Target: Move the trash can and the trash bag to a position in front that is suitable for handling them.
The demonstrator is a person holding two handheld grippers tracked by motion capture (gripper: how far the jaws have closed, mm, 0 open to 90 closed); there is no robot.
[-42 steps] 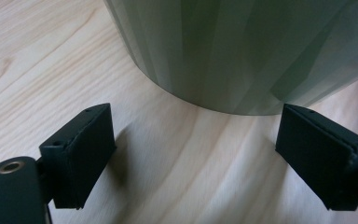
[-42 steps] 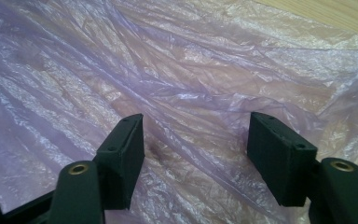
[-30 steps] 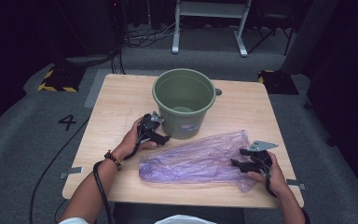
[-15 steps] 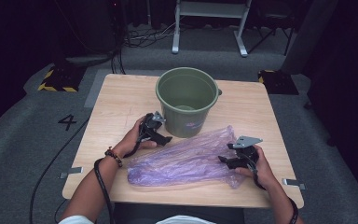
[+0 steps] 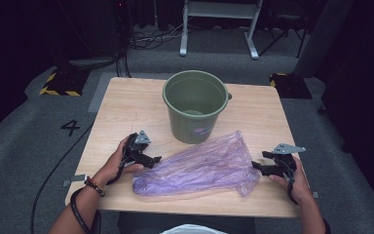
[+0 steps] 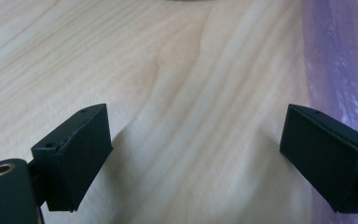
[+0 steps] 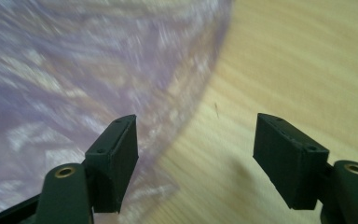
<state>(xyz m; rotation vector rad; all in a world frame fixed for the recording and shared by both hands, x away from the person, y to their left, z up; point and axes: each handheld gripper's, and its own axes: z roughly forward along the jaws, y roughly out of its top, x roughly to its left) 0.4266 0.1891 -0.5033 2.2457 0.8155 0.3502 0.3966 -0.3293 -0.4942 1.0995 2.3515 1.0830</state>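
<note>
A crumpled purple plastic bag (image 5: 199, 166) lies across the front of the wooden table (image 5: 126, 107), just in front of a green bucket (image 5: 195, 105). My left gripper (image 5: 155, 160) sits at the bag's left end, tips pointing at it. In the left gripper view this gripper (image 6: 196, 158) is open over bare wood, with the bag (image 6: 342, 56) beside its right jaw. My right gripper (image 5: 256, 166) is at the bag's right end. Its jaws have just been opening. In the right gripper view it (image 7: 196, 158) stands open, the bag's edge (image 7: 98, 70) lying loose by the left jaw, unpressed.
The bucket stands upright at the table's middle and looks empty. The table's right edge (image 5: 292, 146) is close to my right hand. A metal stand (image 5: 219, 24) and cables lie on the grey floor behind the table.
My left gripper has drawn away from the bucket toward the near left, to the bag's left end. The right gripper went left, then back right. The bag has shifted slightly left.
</note>
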